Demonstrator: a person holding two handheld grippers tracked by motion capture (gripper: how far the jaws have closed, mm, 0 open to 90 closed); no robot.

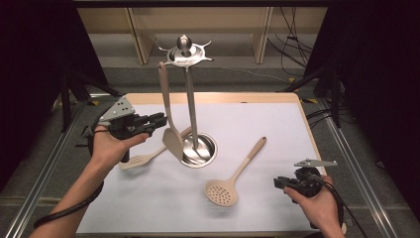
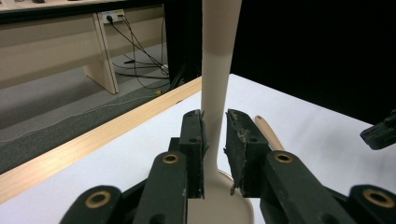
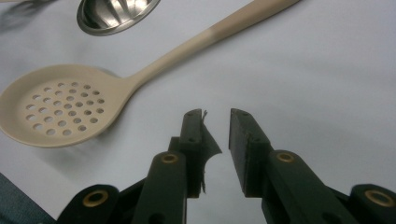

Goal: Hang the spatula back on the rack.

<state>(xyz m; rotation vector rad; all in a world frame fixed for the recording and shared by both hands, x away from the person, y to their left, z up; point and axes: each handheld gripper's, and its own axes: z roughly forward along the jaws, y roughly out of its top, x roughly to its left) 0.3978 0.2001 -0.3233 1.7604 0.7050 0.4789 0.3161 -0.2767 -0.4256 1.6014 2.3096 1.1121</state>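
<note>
Nearest to us, at the tabletop's [image 1: 277, 119] right corner, the right gripper [image 1: 277, 182] rests low with its fingers a moderate way apart and nothing between them. Just ahead of it lies a skimmer [image 1: 236, 172], flat on the white sheet, its holed bowl towards us.

Further in, on the left, the left gripper [image 1: 161, 119] reaches level towards the spatula [image 1: 167, 106] that hangs from the stand [image 1: 190, 99]. Its fingers stand on either side of the spatula's neck, just above the blade. From the left gripper view we see a clear sliver of gap on one side, so we judge them narrow but loose, bracketing the neck and not clamping it. A slotted turner [image 1: 141, 159] lies on the tabletop under that hand, its handle running towards the stand's base.

We expect the spatula to be light and fairly stiff, plastic or silicone with a smooth, somewhat slippery handle. Hung from a hook at the top, it will swing at a nudge, and a push could rock the tall stand. The neck, where the fingers already are, looks the best hold: narrow, and widening below so it cannot slide down through. A firm squeeze there should do, with the lift going straight up to clear the hook.
</note>
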